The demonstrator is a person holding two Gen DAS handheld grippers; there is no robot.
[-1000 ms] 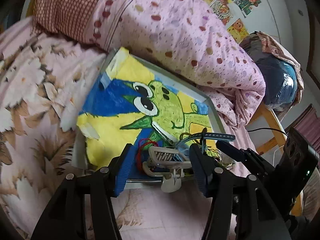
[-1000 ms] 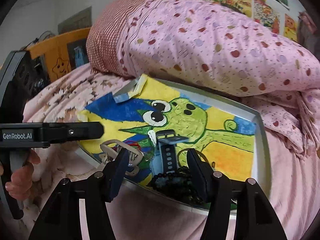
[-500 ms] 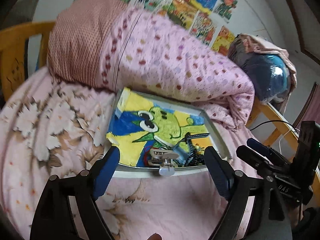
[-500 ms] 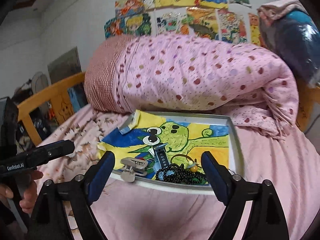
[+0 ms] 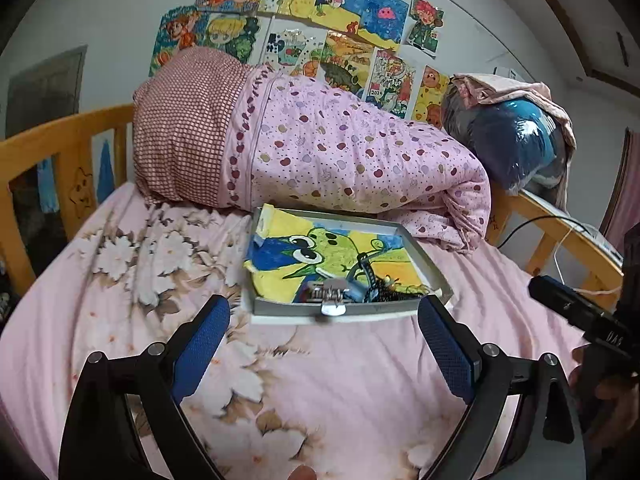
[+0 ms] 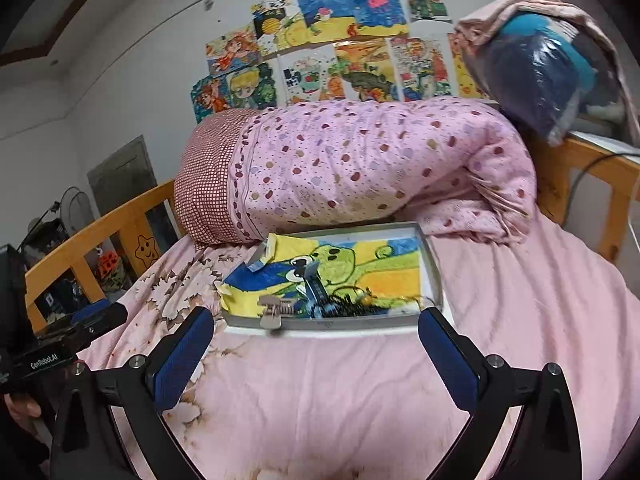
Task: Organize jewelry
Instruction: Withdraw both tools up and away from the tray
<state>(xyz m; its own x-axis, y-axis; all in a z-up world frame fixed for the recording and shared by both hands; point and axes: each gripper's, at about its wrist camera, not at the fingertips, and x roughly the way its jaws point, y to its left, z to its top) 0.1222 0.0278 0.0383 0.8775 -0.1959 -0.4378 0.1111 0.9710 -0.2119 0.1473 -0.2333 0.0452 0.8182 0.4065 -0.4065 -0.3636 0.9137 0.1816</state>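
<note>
Hovering wide open and empty, left tool [image 5: 324, 348] and right tool [image 6: 316, 350] sit near the tray [image 5: 280, 309] on the bed [image 5: 360, 380]; jewelry [image 5: 384, 292] crowds its front edge, a silver clip [image 5: 330, 300] overhanging the rim

A shallow grey tray [image 5: 434, 276] lies flat on the pink bed, lined with a frog drawing. At its near edge sit a pale hair clip [image 5: 329, 298], overhanging the rim, a blue watch [image 6: 314, 286] with its strap raised, and a heap of black beads [image 5: 390, 291].
</note>
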